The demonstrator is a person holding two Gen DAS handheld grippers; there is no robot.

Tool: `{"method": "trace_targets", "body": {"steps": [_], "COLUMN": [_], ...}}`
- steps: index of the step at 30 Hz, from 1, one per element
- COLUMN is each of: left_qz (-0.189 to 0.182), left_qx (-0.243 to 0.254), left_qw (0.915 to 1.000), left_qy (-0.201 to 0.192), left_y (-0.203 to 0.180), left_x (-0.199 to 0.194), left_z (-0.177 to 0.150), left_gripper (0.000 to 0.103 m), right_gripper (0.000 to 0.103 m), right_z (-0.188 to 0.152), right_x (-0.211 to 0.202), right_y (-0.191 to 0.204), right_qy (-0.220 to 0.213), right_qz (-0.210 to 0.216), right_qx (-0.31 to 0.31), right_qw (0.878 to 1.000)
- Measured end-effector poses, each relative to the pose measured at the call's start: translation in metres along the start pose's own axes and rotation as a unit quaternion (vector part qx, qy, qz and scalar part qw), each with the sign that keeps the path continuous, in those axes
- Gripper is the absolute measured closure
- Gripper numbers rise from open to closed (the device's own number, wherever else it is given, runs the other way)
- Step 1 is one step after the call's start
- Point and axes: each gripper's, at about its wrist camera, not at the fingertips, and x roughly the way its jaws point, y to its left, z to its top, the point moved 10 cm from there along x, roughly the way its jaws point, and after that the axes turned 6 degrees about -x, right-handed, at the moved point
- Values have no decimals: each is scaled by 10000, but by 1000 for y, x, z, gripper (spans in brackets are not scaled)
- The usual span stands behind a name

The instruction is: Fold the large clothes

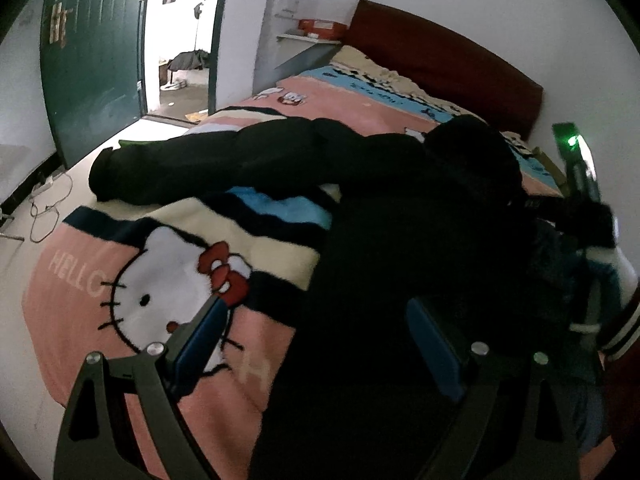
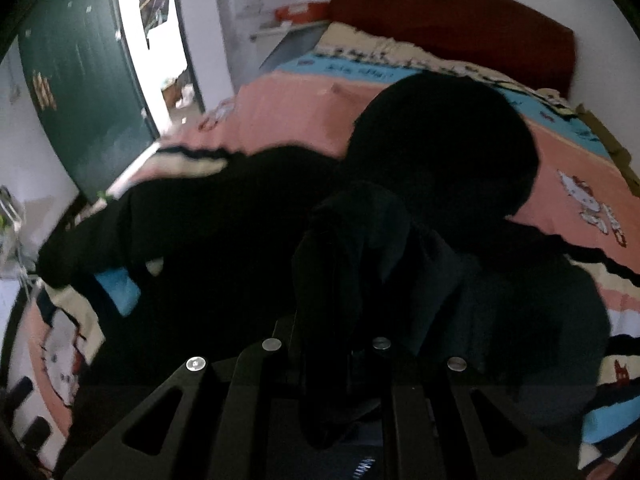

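A large black hooded garment (image 1: pixel 360 208) lies spread on the bed, one sleeve (image 1: pixel 192 168) stretched to the left, the hood (image 1: pixel 468 152) toward the headboard. My left gripper (image 1: pixel 316 328) is open above the garment's lower left edge, its blue-padded fingers (image 1: pixel 204 340) apart and holding nothing. The right gripper (image 1: pixel 580 200) shows at the right edge of the left wrist view. In the right wrist view my right gripper (image 2: pixel 332 320) is shut on a bunched fold of the black garment (image 2: pixel 352 248), lifted over the garment's body; the hood (image 2: pixel 444 140) lies beyond.
The bed has a pink Hello Kitty blanket (image 1: pixel 160 280) and a dark red headboard (image 1: pixel 448 56). A green door (image 1: pixel 92 52) stands open at the left. A cable (image 1: pixel 48 208) lies on the floor beside the bed. A shelf with a red box (image 1: pixel 320 28) is by the headboard.
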Motion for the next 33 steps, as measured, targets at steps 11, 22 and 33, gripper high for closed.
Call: {"method": "trace_targets", "body": {"steps": [11,22,33], "left_qz": [3,76,293], "left_qx": [-67,52,74], "left_qw": [10000,9997,9994], "left_qy": [-18,-215,-143], "left_y": [5,-7,-10], "left_x": [-6,-37,-33], "left_z": [2,14,19], "left_gripper": [12,12,12], "right_gripper": [82,58,52], "right_z": [-30,-23,-34], "right_x": [31,-11,-68], "right_y": [36,63,-20], "right_qy": [460,162,-223], "right_qz": [-187,487,184], "right_qx": [-463,-420,-21], "right_qw": [9977,9978,9996]}}
